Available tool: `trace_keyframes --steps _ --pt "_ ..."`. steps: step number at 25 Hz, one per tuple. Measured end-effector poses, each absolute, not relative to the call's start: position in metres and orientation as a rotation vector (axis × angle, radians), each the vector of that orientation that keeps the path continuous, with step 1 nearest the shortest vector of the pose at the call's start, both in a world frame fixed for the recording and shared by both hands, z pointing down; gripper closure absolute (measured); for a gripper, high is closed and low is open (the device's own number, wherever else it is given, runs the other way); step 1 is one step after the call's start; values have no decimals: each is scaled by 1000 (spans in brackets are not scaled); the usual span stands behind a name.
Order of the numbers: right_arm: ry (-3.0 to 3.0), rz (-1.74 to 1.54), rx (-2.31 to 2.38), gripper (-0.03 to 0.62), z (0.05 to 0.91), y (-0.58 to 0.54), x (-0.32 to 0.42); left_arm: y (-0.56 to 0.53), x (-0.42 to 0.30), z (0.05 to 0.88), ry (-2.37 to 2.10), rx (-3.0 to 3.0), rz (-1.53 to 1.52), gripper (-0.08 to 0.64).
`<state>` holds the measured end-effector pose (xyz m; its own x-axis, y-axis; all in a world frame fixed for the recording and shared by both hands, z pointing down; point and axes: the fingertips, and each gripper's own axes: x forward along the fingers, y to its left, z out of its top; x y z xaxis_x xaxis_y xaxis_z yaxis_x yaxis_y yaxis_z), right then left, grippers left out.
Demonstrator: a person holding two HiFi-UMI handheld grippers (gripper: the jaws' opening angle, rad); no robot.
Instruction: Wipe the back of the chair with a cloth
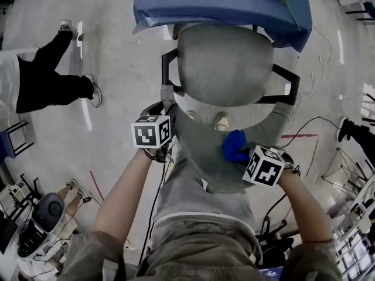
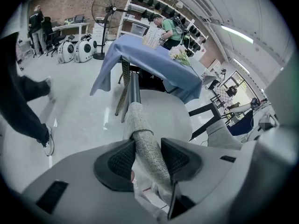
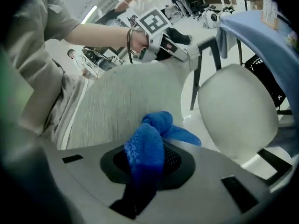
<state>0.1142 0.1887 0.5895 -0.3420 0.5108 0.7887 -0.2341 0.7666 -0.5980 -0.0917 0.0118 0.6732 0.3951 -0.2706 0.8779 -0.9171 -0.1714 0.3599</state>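
From above, the head view shows a grey office chair with its seat and its fabric back close to me. My left gripper clamps the left edge of the chair back, and both pads press on the grey fabric. My right gripper is shut on a blue cloth at the right side of the back. In the right gripper view the cloth bunches out of the jaws against the grey back.
A table under a blue cover with flowers stands just beyond the chair. A person in black stands on the floor at left. Cables trail at right, and equipment sits at lower left. Black armrests flank the seat.
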Motion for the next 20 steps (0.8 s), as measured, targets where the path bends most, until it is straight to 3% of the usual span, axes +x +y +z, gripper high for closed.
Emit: trace_keyframes --steps 4,8,12,20 --pt "-1606 678 -151 505 600 172 195 11 -92 672 -1056 1676 827 368" --pt "-1558 634 -76 503 609 152 225 12 -92 672 -1052 1675 823 368" --pt "-1605 692 -80 503 602 167 199 12 -91 673 -1052 1677 823 368" --pt "-1877 831 -133 503 571 184 66 14 -92 672 -1055 1678 831 368"
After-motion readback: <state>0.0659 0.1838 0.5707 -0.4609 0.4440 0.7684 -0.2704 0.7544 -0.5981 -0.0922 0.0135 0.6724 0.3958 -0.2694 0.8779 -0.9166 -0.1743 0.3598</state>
